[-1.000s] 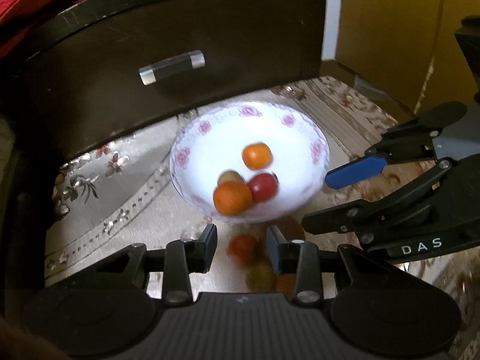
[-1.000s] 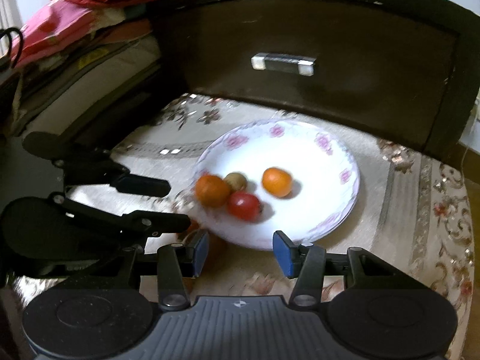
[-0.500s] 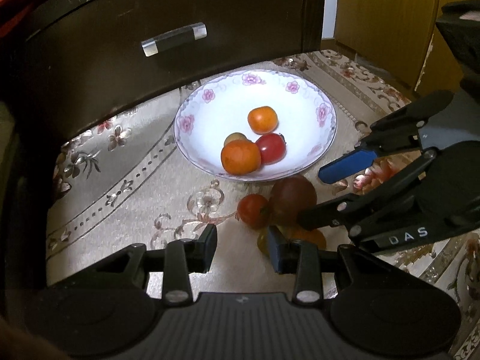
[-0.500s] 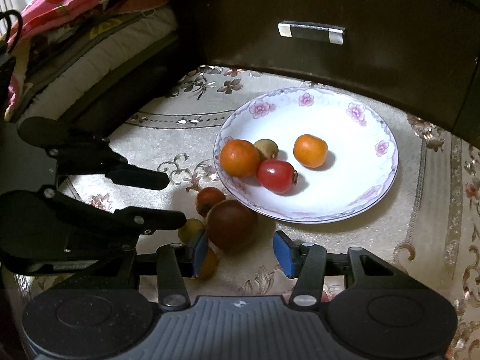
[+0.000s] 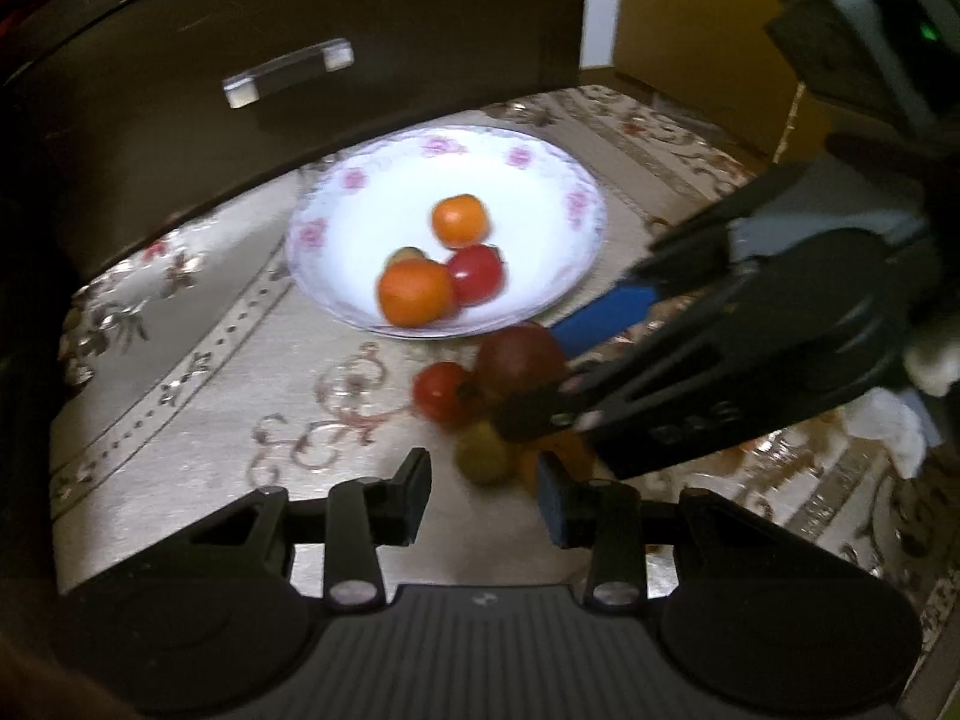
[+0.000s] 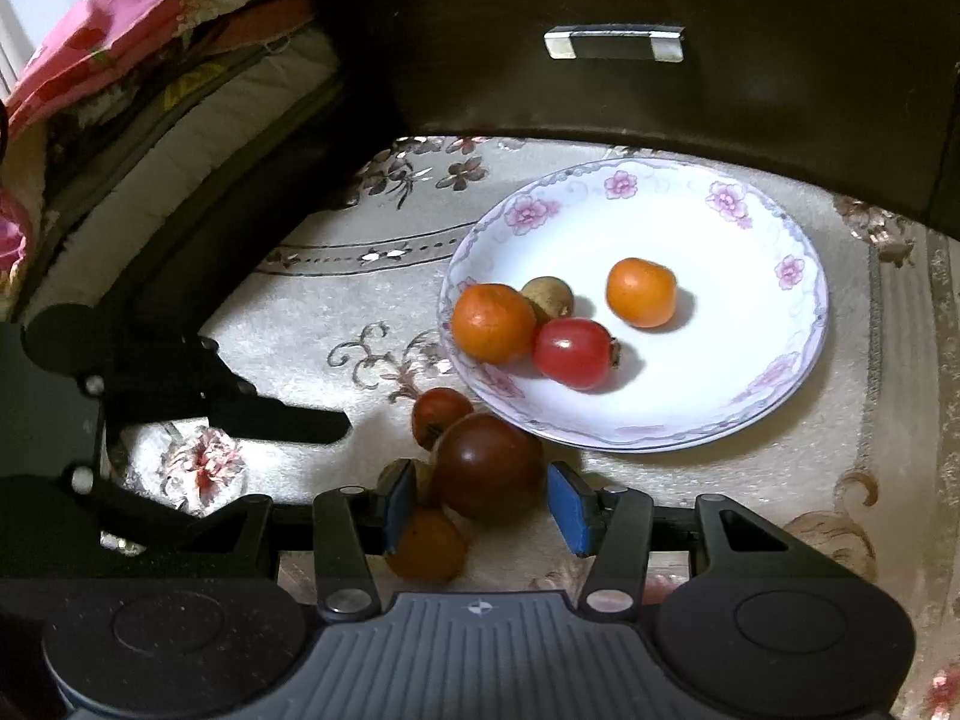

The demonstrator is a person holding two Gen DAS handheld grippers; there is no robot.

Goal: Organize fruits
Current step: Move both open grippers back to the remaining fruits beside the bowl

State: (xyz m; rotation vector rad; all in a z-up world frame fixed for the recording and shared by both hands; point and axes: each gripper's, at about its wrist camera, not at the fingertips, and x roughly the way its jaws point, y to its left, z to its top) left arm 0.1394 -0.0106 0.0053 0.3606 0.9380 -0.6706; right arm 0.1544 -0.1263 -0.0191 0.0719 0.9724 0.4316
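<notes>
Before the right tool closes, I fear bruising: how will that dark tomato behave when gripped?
The dark tomato looks round and glossy, so it may slip or roll toward the plate. It looks soft-skinned, so a hard squeeze could bruise it. The right tool straddles it, open.

The right gripper (image 6: 480, 501) points forward and downward, its two blue-padded fingers (image 6: 567, 507) spread wide apart with nothing clamped between them. In the left wrist view it reaches in from the right side, angled down and leftward. The left gripper (image 5: 483, 495) sits low and level, its jaws parted and holding nothing; in the right wrist view its dark fingers (image 6: 288, 417) extend in from the left.
</notes>
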